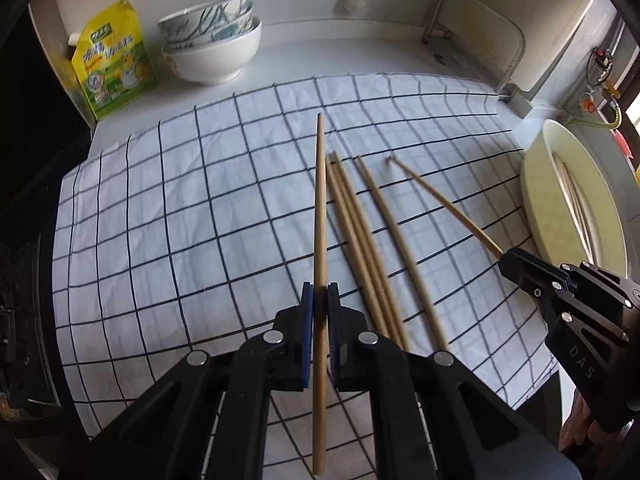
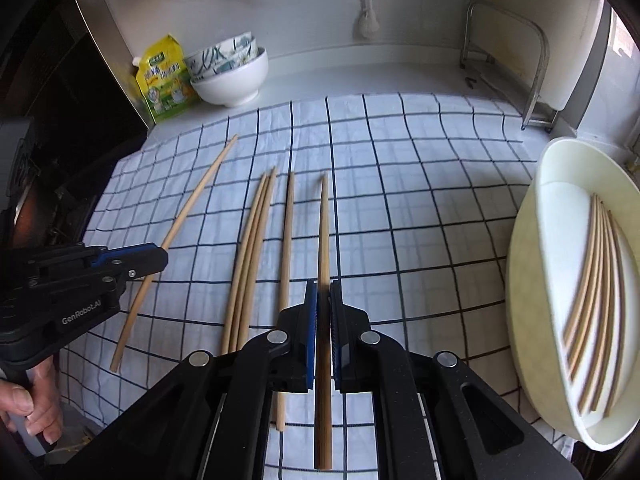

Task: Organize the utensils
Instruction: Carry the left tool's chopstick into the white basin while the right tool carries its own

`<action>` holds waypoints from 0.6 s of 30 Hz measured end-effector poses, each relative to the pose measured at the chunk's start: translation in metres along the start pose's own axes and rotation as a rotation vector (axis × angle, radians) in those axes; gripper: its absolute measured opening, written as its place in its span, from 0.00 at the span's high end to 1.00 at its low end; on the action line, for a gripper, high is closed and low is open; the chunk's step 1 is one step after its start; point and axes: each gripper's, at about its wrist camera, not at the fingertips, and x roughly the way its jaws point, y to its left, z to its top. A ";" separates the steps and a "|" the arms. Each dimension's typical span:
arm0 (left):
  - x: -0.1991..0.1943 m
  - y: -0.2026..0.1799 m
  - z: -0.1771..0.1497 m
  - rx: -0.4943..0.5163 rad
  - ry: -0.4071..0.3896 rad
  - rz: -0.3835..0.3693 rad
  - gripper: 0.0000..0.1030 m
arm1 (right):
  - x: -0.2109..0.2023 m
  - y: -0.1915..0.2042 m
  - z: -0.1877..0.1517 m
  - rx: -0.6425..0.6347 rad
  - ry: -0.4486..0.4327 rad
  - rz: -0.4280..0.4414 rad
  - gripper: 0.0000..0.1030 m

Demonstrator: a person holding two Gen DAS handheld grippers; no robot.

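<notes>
My left gripper [image 1: 320,292] is shut on a wooden chopstick [image 1: 320,200], held a little above the checked cloth [image 1: 180,208]. In the right wrist view the same gripper [image 2: 162,256] grips that tilted chopstick [image 2: 196,196] at the left. My right gripper [image 2: 323,286] is shut on another chopstick [image 2: 324,232], which also shows at the right of the left wrist view, in the right gripper [image 1: 506,258], as a slanted stick [image 1: 440,196]. A few loose chopsticks [image 2: 252,252] lie on the cloth between the two held ones. A cream oval tray [image 2: 532,280] at the right holds several chopsticks [image 2: 596,300].
Stacked bowls [image 2: 230,76] and a yellow pouch [image 2: 164,80] stand at the back left against the wall. A metal rack [image 2: 536,60] stands at the back right. A person's hand [image 2: 36,404] holds the left gripper's handle. The counter ends at a dark edge on the left.
</notes>
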 end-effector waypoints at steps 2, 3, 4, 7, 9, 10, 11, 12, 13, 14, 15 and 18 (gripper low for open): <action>-0.007 -0.007 0.005 0.012 -0.008 -0.005 0.93 | -0.011 -0.003 0.002 -0.001 -0.020 0.001 0.94; -0.010 -0.011 0.007 0.016 -0.013 -0.007 0.93 | -0.016 -0.005 0.003 0.002 -0.027 0.004 0.94; -0.014 -0.016 0.009 0.023 -0.020 -0.010 0.93 | -0.022 -0.008 0.004 0.006 -0.037 0.007 0.94; -0.022 -0.031 0.019 0.029 -0.023 -0.019 0.93 | -0.041 -0.019 0.006 0.011 -0.069 0.007 0.94; -0.027 -0.040 0.024 0.042 -0.035 -0.027 0.93 | -0.053 -0.025 0.007 0.017 -0.092 0.004 0.94; -0.031 -0.048 0.028 0.056 -0.044 -0.034 0.93 | -0.061 -0.030 0.009 0.022 -0.107 0.001 0.94; -0.034 -0.054 0.031 0.068 -0.052 -0.039 0.93 | -0.068 -0.035 0.010 0.028 -0.119 -0.003 0.94; -0.036 -0.059 0.035 0.078 -0.058 -0.044 0.93 | -0.074 -0.040 0.010 0.035 -0.132 -0.008 0.94; -0.038 -0.067 0.039 0.089 -0.065 -0.052 0.93 | -0.082 -0.048 0.010 0.046 -0.147 -0.018 0.94; -0.040 -0.077 0.044 0.107 -0.073 -0.064 0.93 | -0.089 -0.056 0.010 0.058 -0.160 -0.028 0.94; -0.041 -0.086 0.047 0.122 -0.078 -0.074 0.93 | -0.096 -0.062 0.009 0.069 -0.170 -0.038 0.94; -0.043 -0.121 0.060 0.178 -0.089 -0.121 0.93 | -0.113 -0.091 0.005 0.119 -0.198 -0.083 0.94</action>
